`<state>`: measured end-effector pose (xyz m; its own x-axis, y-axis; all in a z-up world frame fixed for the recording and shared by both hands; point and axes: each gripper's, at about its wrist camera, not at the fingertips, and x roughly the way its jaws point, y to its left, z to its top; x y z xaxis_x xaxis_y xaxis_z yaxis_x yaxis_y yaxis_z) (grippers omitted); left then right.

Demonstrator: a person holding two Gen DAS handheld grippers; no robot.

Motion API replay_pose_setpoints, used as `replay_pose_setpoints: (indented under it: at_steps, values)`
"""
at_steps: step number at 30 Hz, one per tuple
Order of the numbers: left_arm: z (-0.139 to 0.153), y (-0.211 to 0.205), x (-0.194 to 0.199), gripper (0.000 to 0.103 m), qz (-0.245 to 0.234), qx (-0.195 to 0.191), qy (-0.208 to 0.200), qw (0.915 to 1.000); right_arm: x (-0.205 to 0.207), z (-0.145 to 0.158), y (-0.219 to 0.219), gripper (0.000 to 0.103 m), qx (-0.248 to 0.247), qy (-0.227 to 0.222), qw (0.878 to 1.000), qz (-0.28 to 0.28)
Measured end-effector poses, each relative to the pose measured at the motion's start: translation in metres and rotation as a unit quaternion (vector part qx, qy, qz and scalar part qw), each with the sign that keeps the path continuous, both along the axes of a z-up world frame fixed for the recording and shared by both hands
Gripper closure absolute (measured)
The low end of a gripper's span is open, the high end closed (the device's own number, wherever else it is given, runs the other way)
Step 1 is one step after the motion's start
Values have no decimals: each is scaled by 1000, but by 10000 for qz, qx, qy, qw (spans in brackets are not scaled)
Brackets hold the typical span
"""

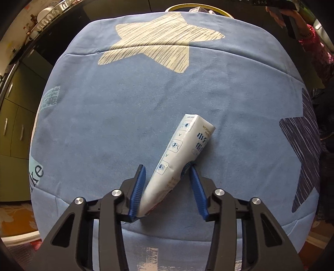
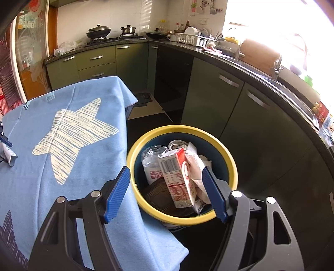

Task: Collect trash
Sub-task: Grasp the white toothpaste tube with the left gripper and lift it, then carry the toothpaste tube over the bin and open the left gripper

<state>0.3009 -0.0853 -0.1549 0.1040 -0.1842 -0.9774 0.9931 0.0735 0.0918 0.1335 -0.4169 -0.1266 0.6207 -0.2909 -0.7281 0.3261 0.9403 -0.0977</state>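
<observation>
A white carton with blue print lies between the blue fingers of my left gripper, tilted over the blue star tablecloth. The jaws stand around its lower end; both pads touch it. A corner of the carton shows at the left edge of the right wrist view. My right gripper is open and empty above the yellow-rimmed trash bin, which holds a red-and-white carton, a plastic bottle, a can and crumpled paper.
The bin stands on the floor beside the table's edge. Green kitchen cabinets and a dark counter with a sink run behind it. The bin's rim shows beyond the table's far edge in the left wrist view.
</observation>
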Motion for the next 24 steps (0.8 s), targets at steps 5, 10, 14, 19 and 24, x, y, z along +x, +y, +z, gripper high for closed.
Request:
replay_pose_setpoints:
  at_steps: [5,10,14,19,24]
  values:
    - [-1,10,-13,70,272,-58,36,9996,1,-2,7,36,48,14,9999,131]
    - [0,21,-35,81,849,-128,-209,9961,-7,-3,5,36,158,-35,9997,179]
    - [1,23,-60,81,1467,-298,-321,9882,-17,-1,2,36,241,-109,9994,210]
    - [15,30,-86,81,2269,-648,-272,9714,-29,2,-4,36,385,-238,9987,222]
    - [45,9,-112,81,2301,-884,-470,9680,-49,10,-12,35,430,-406,9981,154]
